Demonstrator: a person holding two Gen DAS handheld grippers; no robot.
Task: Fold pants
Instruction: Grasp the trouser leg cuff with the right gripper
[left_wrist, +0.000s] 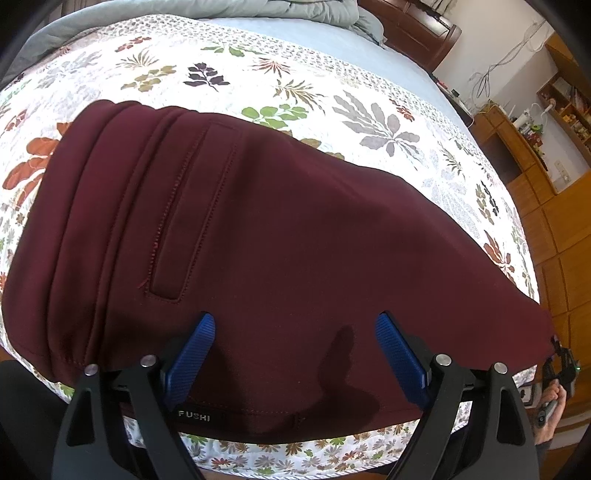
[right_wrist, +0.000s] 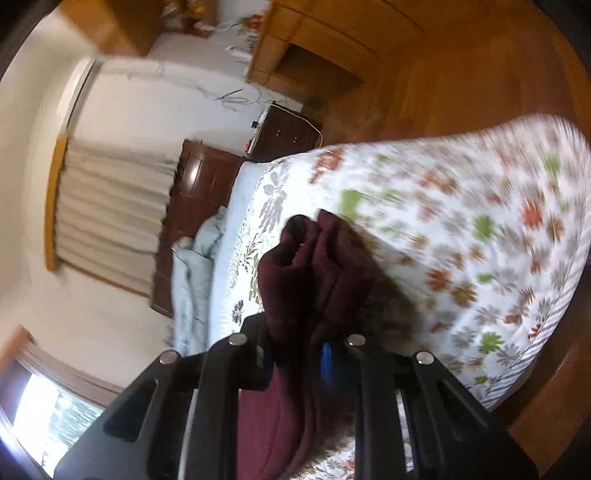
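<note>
Maroon pants (left_wrist: 258, 240) lie on the floral bedspread (left_wrist: 258, 77), waistband at the left, a welt pocket showing, and the leg stretched to the right. My left gripper (left_wrist: 295, 354) is open, its blue pads spread just above the near hem of the pants and holding nothing. My right gripper (right_wrist: 299, 354) is shut on the bunched leg end of the pants (right_wrist: 317, 266), lifted over the bed. It also shows small at the far right of the left wrist view (left_wrist: 557, 369), at the tip of the stretched leg.
A grey-blue duvet (left_wrist: 314, 11) is piled at the head of the bed by a dark wooden headboard (left_wrist: 417, 33). Wooden cabinets and shelves (left_wrist: 546, 155) and a wood floor lie right of the bed. The bed's near edge (left_wrist: 295, 465) is just below my left gripper.
</note>
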